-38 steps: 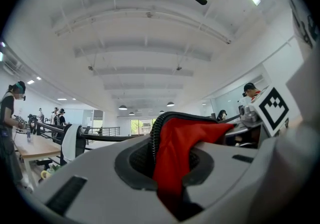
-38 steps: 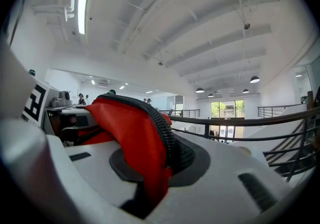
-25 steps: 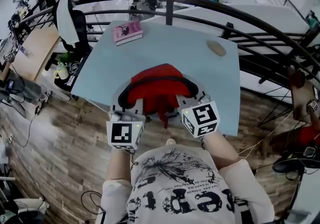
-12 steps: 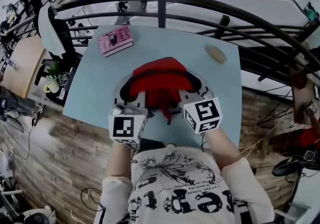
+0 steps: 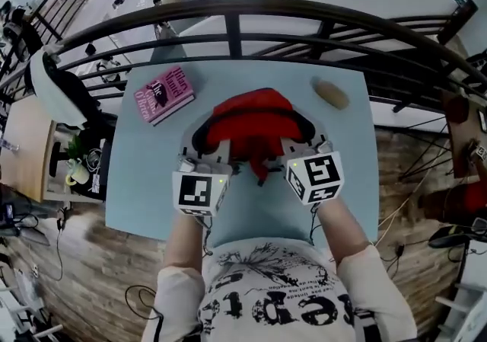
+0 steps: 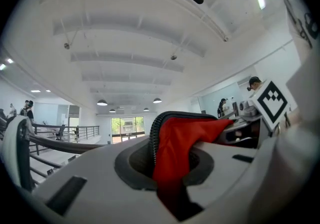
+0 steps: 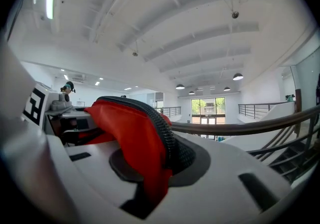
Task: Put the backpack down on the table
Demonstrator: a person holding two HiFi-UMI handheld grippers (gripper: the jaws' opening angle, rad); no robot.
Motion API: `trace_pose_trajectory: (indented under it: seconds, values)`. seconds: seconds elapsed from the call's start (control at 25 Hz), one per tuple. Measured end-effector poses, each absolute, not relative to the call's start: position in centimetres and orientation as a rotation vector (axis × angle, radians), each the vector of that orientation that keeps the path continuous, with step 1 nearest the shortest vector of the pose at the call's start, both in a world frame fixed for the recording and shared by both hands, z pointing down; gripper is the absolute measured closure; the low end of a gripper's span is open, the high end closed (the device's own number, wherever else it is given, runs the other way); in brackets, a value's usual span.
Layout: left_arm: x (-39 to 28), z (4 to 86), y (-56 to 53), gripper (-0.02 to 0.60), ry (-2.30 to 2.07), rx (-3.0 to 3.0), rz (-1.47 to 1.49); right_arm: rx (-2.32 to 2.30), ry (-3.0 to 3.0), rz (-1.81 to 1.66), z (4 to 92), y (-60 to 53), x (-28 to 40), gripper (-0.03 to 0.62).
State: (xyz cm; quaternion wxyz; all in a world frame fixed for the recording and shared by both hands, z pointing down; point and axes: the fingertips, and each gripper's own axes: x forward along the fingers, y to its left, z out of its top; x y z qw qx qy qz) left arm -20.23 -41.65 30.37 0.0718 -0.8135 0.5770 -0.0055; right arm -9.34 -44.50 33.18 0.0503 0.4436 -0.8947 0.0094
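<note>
The left gripper (image 5: 204, 159) and right gripper (image 5: 303, 151) each clench an edge of the red fabric backpack (image 5: 247, 123). It is over the pale blue table (image 5: 148, 180).

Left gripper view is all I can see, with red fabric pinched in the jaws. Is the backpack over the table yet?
Observer: Yes. The head view shows the backpack over the middle of the table; whether it rests on it I cannot tell.
Operator: Is the right gripper on it too?
Observer: Yes, the right gripper is shut on the red fabric beside a black zipper.
Operator: Anything lying left of it on the table?
Observer: A pink book lies near the far left corner, apart from the backpack.
</note>
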Motion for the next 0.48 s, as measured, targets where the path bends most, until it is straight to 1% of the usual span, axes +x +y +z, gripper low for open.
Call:
trace_pose_trajectory:
  seconds: [0.28, 0.48]
  values:
    - [-21.5, 31.4, -50.5, 0.526, 1.673, -2.542, -0.018, 1.466, -2.643, 0.058, 34.1, -52.6, -10.4, 0.536]
    - [-21.7, 32.8, -54.1, 0.526, 1.618, -2.585, -0.005, 1.521, -2.609, 0.045, 35.3, -55.7, -10.6, 0.536]
